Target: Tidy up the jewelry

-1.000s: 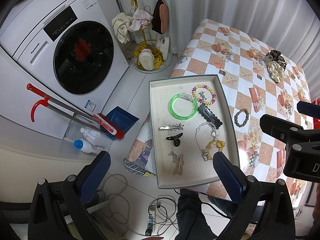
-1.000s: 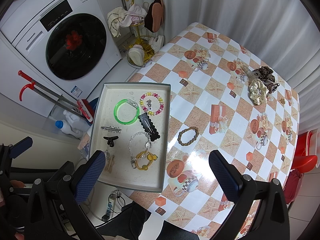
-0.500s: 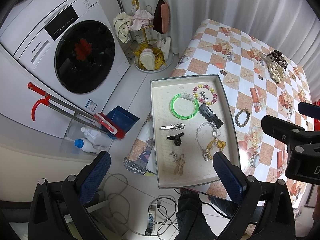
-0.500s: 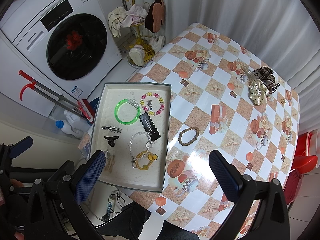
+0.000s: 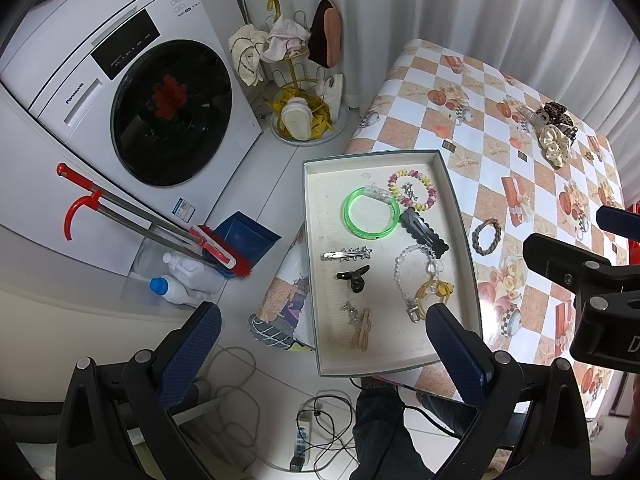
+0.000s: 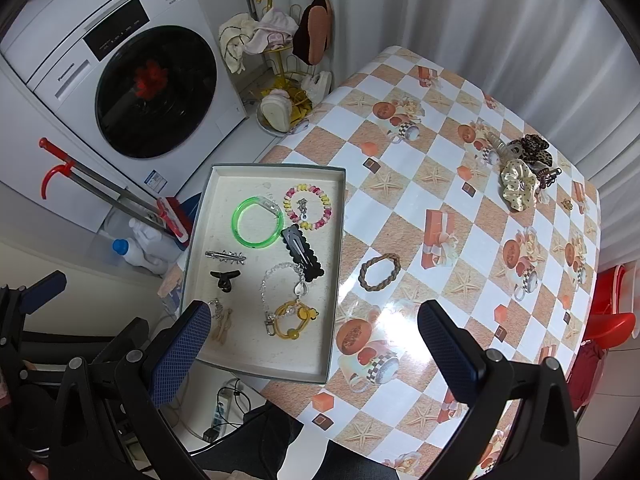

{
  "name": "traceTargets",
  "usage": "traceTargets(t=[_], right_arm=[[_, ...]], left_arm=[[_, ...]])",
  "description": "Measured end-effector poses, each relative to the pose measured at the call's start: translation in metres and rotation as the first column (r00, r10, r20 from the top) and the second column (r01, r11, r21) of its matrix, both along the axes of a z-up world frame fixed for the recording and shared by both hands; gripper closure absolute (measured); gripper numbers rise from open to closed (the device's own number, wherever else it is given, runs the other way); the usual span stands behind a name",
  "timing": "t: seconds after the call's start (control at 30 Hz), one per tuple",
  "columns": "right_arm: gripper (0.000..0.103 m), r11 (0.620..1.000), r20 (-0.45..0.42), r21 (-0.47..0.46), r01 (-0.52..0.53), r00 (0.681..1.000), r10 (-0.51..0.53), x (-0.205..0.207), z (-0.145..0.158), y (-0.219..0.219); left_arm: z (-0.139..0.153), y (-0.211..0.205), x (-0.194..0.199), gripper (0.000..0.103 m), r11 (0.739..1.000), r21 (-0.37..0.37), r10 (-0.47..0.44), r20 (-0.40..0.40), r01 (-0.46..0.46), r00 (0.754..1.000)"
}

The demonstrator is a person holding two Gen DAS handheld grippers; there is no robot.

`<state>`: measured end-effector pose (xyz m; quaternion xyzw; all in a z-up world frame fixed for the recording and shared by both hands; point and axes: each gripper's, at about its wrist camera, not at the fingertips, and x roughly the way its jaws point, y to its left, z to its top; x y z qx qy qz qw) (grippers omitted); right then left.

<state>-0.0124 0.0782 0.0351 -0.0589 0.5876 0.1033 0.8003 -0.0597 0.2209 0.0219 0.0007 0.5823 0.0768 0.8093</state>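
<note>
At the bottom of each wrist view the left tool (image 5: 322, 340) and right tool (image 6: 314, 338) hang high above the scene, their blue-padded fingers spread wide with nothing between them. In the right view's centre left, a shallow grey tray (image 6: 334, 280) sits at the worktop (image 6: 460, 184) edge, holding a yellow bracelet (image 6: 290, 316), a clear bead chain (image 6: 280, 276), a black hair clip (image 6: 302, 252), a green bangle (image 6: 258, 222) and a pastel bead bracelet (image 6: 308, 207). A braided brown bracelet (image 6: 380, 272) lies on the checked cloth just right of the tray. Scrunchies (image 6: 524, 172) are heaped at the upper right. In the upper left, the washing machine (image 6: 132, 76) reads "Panasonic".
</note>
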Motion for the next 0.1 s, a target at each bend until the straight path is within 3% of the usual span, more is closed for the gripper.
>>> traceTargets(t=[0.1], right_arm=[[0.000, 1.000, 0.000, 0.000, 0.000, 1.000, 0.000, 0.0001, -0.0002, 0.0000]], left_arm=[[0.0005, 0.0016, 0.0006, 0.000, 1.000, 0.004, -0.002, -0.002, 0.002, 1.000]])
